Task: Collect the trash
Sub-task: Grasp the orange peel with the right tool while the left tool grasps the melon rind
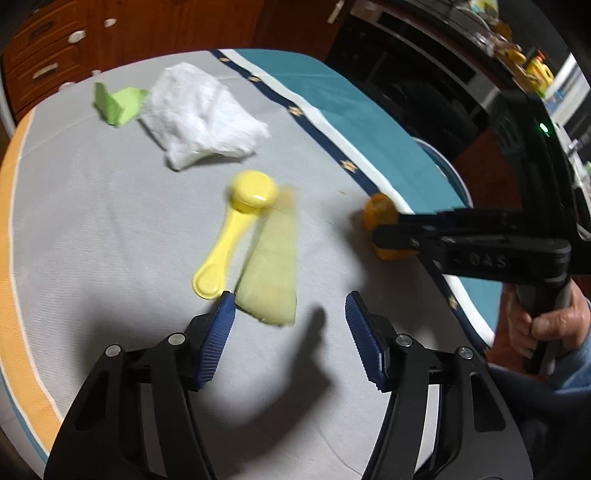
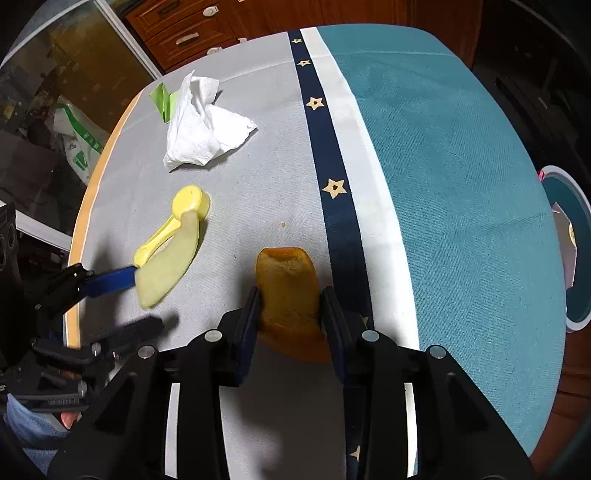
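My right gripper is shut on an orange peel, both pads pressing its sides, just over the grey cloth beside the navy star stripe. The left wrist view shows that gripper at the right with the orange peel in its tips. My left gripper stands open low over the cloth. The near end of a pale green rind lies between its pads, close to the left pad. A yellow measuring spoon lies against the rind. Farther back are a crumpled white tissue and a green paper scrap.
The table is covered by a cloth in grey, navy-star and teal bands with an orange border at the left edge. A teal bin with a white rim stands off the table's right side. Wooden drawers are behind. A hand holds the right gripper's handle.
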